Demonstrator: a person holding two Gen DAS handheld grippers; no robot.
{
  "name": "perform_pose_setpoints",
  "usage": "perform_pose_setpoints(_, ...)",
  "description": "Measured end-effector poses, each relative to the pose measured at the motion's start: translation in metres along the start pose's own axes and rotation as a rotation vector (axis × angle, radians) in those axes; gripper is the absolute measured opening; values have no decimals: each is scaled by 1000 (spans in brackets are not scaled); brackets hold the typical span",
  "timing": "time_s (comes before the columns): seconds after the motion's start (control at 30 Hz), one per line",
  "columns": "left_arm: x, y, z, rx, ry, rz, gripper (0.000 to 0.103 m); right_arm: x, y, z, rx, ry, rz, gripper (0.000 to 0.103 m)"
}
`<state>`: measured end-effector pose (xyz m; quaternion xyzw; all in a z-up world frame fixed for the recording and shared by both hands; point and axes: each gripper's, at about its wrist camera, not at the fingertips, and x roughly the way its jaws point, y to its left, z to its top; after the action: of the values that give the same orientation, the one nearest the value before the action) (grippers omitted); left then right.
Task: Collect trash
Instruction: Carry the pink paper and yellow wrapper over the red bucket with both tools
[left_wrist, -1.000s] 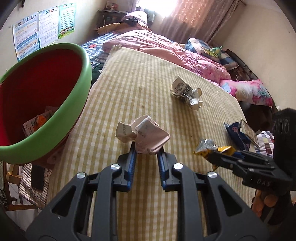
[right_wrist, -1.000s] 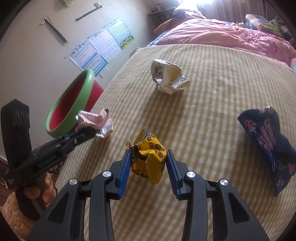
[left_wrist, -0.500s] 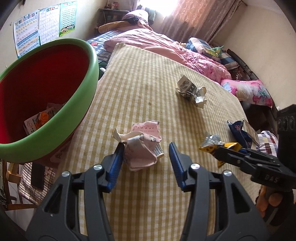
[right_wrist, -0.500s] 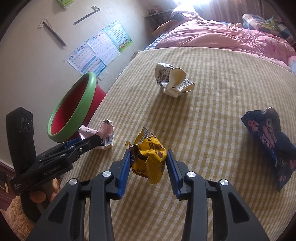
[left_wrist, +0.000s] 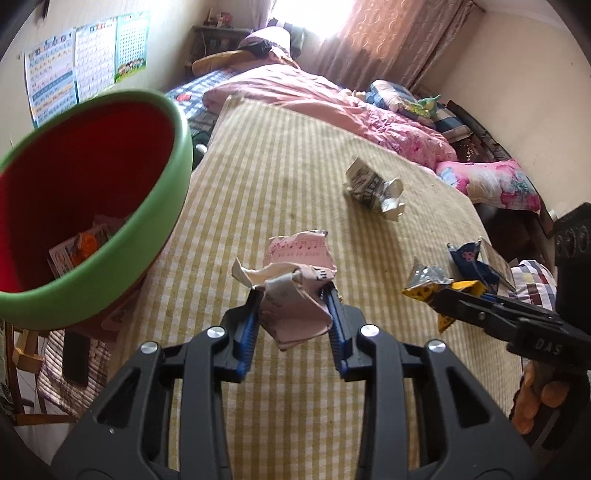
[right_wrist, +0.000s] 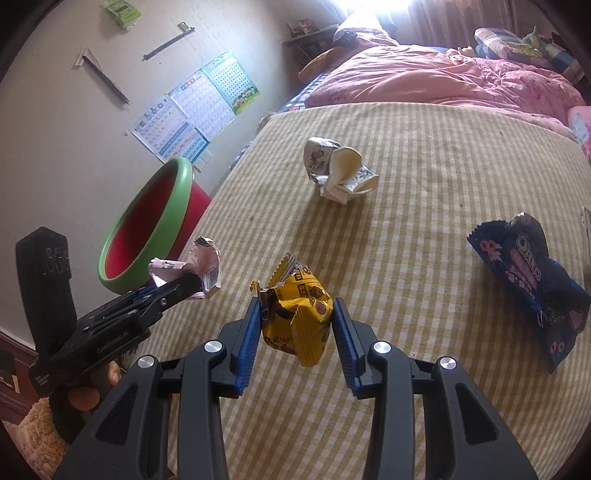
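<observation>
My left gripper (left_wrist: 293, 295) is shut on a crumpled pink paper wrapper (left_wrist: 295, 291), held above the striped bed cover just right of the red bin with a green rim (left_wrist: 110, 236). It also shows in the right wrist view (right_wrist: 195, 277), with the bin (right_wrist: 155, 221) behind it. My right gripper (right_wrist: 295, 306) is shut on a yellow snack wrapper (right_wrist: 295, 317), seen from the left wrist view too (left_wrist: 428, 288). A crumpled white carton (right_wrist: 336, 173) (left_wrist: 373, 188) and a dark blue Oreo bag (right_wrist: 532, 284) (left_wrist: 469, 258) lie on the cover.
The bin holds some printed trash (left_wrist: 81, 247). A pink quilt (left_wrist: 332, 99) and pillows lie beyond the cover. Posters (right_wrist: 195, 107) hang on the wall behind the bin. A wooden stool (left_wrist: 22, 354) stands under the bin.
My left gripper was shut on the pink wrapper, opened half a second ago, and has shut on it again. The right gripper has stayed shut on the yellow wrapper.
</observation>
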<state>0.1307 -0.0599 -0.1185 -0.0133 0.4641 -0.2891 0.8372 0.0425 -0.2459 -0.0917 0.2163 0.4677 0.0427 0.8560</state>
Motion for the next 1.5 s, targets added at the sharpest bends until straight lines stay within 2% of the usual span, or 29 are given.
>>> perform_pose_setpoints(0.3, -23, -4, 9, 15, -63, 1, 32, -4, 14, 4, -29, -21, 5, 38)
perform_pose_setpoints(0.57, -28, -1, 11, 14, -76, 3, 32, -2, 24, 6, -41, -22, 9, 38)
perform_pose_setpoints(1.5, -64, 48, 18, -17, -143, 32, 32, 26, 80, 15, -89, -16, 31, 39)
